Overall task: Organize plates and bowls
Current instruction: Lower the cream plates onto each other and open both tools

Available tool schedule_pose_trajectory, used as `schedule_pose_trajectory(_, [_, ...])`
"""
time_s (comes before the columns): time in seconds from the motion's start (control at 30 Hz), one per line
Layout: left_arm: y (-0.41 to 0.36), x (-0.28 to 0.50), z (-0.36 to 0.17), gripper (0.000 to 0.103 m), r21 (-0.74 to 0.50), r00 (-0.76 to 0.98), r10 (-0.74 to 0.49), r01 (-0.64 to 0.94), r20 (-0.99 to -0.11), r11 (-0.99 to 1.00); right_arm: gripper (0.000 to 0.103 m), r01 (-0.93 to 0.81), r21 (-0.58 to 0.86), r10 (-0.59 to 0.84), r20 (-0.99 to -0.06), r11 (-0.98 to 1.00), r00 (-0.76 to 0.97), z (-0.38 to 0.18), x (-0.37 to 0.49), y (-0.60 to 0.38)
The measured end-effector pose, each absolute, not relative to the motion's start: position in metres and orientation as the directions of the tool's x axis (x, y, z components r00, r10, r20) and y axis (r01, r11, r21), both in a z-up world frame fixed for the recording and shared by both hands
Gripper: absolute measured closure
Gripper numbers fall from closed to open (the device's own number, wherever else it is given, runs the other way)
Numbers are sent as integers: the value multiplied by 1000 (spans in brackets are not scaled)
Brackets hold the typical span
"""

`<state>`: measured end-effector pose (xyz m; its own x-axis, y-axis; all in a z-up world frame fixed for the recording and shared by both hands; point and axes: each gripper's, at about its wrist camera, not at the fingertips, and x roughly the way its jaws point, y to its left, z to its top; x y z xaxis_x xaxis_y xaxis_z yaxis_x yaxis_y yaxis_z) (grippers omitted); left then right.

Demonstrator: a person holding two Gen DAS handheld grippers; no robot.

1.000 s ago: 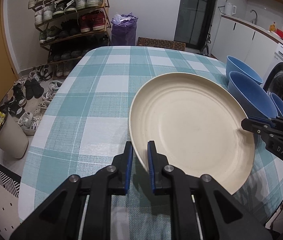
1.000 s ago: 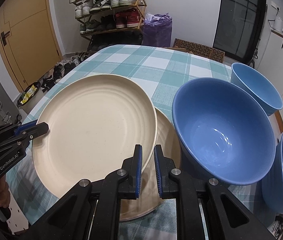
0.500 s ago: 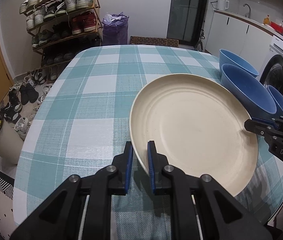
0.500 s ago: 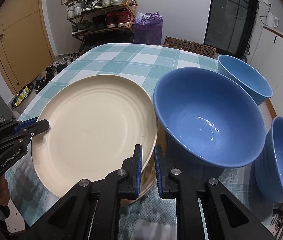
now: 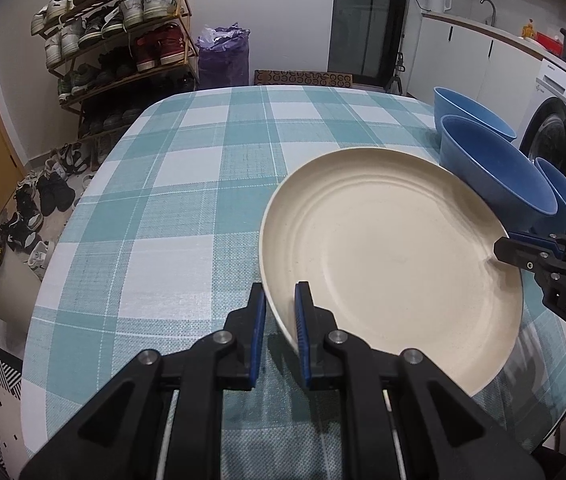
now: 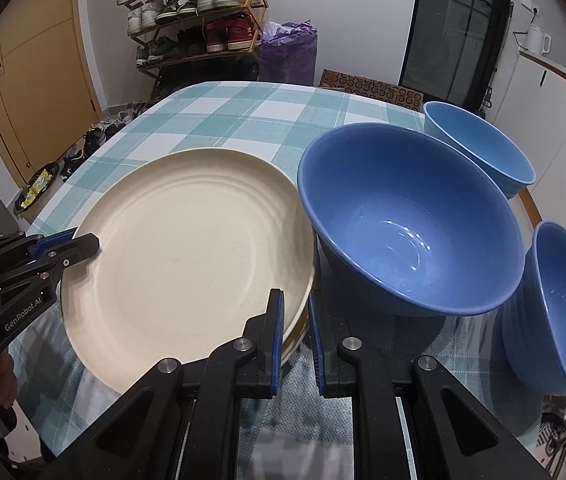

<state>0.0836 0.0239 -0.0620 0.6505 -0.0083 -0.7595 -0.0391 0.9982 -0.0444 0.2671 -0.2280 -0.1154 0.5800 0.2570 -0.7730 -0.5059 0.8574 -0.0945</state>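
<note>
Both clamped on cream plate (image 5: 395, 248) rim: left gripper (image 5: 279, 312) near edge, right gripper (image 6: 295, 312) opposite edge. Plate over checked table (image 5: 187, 184), second plate (image 6: 301, 326) beneath, touching large blue bowl (image 6: 407, 216)

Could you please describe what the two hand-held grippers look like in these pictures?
Both are matte black plastic frames with blue-padded fingers and silver screw heads. The left hand-held gripper carries white "GenRobot.AI" lettering on its side; the right hand-held gripper shows "DAS". No cables or sleeves are visible.
</note>
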Motion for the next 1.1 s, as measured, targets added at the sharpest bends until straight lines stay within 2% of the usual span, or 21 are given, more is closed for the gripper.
schedule_pose_trajectory(1.1, [10,85,-69,88,53,659,53,-21,-750,998,89,-492,-140,209,-783,859,586,-131,270,-223])
